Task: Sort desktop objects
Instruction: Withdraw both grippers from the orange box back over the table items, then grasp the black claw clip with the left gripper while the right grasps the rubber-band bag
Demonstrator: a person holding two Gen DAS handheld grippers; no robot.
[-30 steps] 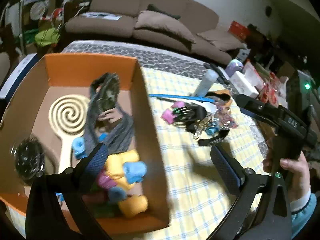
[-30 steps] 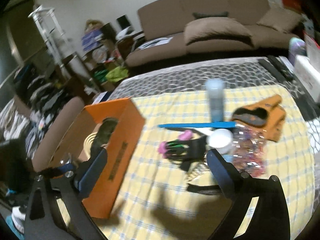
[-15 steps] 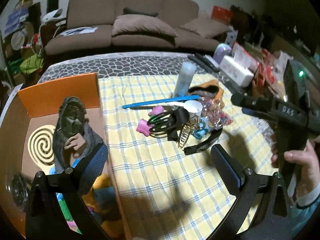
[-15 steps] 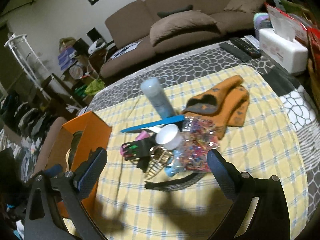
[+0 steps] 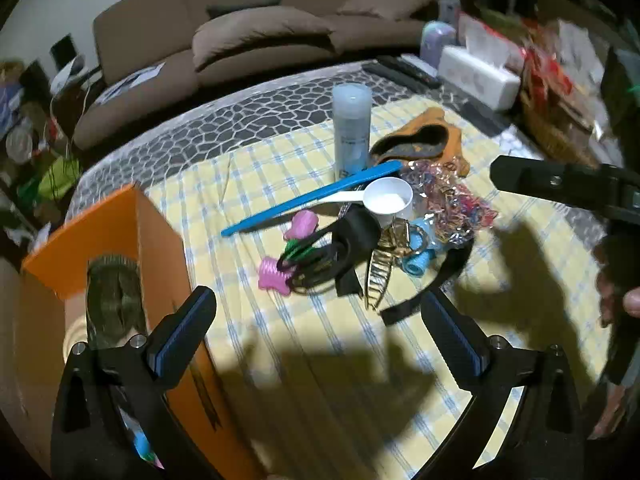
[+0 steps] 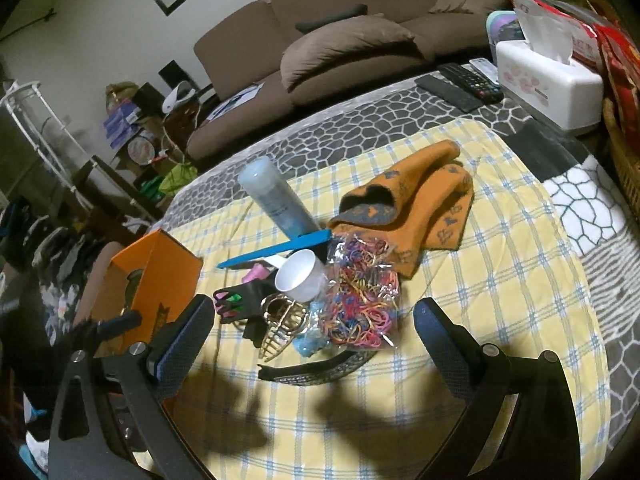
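A heap of small items lies mid-table on the yellow checked cloth [image 5: 320, 344]: a blue comb [image 5: 312, 203], white scoop [image 5: 388, 200], pink hair rollers [image 5: 274, 276], gold claw clip [image 5: 378, 280], a bag of coloured elastics [image 6: 360, 300], a black headband [image 6: 316, 370] and an orange mitten [image 6: 420, 216]. A grey-blue bottle [image 5: 351, 130] stands behind them. The orange box [image 5: 132, 264] sits at the left, holding a grey cloth. My left gripper [image 5: 320, 332] is open above the cloth, short of the heap. My right gripper [image 6: 310, 340] is open over the headband.
A white tissue box [image 6: 548, 84] and remote controls [image 6: 460, 84] lie at the far right of the table. A wicker basket [image 6: 624, 152] stands at the right edge. A brown sofa [image 6: 360, 40] runs behind. A person's hand [image 5: 624, 300] holds the right gripper.
My left gripper swung right from above the orange box to face the heap. My right gripper moved forward and rightward, closer to the elastics and headband. Both stayed open.
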